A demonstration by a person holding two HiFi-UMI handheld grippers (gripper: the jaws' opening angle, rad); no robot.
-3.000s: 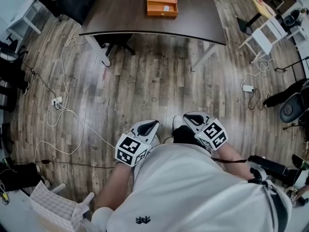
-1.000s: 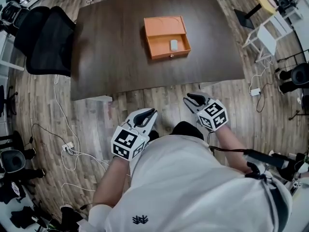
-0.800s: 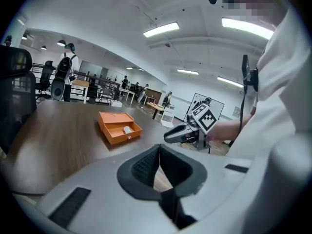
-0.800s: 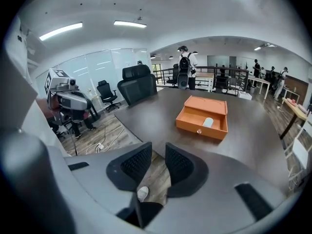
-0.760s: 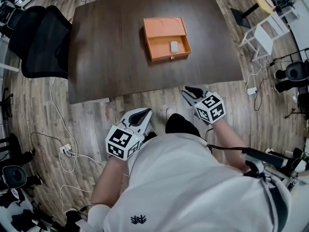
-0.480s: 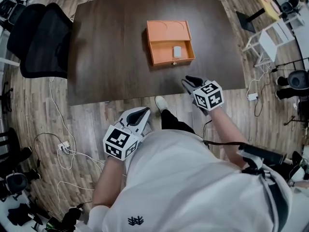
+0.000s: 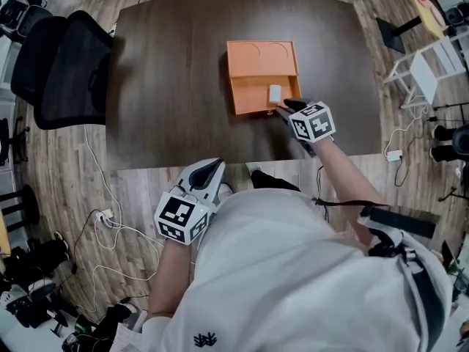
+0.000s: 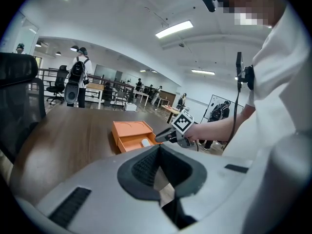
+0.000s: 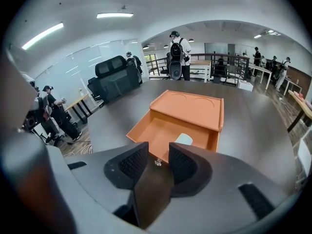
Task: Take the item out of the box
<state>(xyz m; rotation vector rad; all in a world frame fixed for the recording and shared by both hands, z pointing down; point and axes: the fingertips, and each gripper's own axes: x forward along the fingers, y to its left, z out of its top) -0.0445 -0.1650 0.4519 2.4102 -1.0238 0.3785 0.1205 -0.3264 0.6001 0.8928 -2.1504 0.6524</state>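
An orange box [image 7: 262, 57] lies on the dark table [image 7: 168, 86], its drawer [image 7: 249, 100] pulled out toward me. A small pale item [image 7: 275, 93] rests in the drawer's right part, also seen in the right gripper view [image 9: 184, 139]. My right gripper [image 7: 282, 109] is at the drawer's front wall. Its jaws have just been opening and stand apart, with the drawer's small knob [image 9: 157, 163] in the gap, untouched by the pads. My left gripper [image 7: 214, 166] hangs back over the floor by the table's near edge, tips together and empty.
A black office chair [image 7: 62, 64] stands at the table's left side. Cables [image 7: 102, 218] trail over the wooden floor at lower left. White furniture [image 7: 432, 68] stands to the right. People with backpacks [image 9: 176, 57] stand far behind the table.
I have walked up to the table. My right gripper has reached forward and down from the table's near edge to the drawer's front. The left gripper stayed low near my body.
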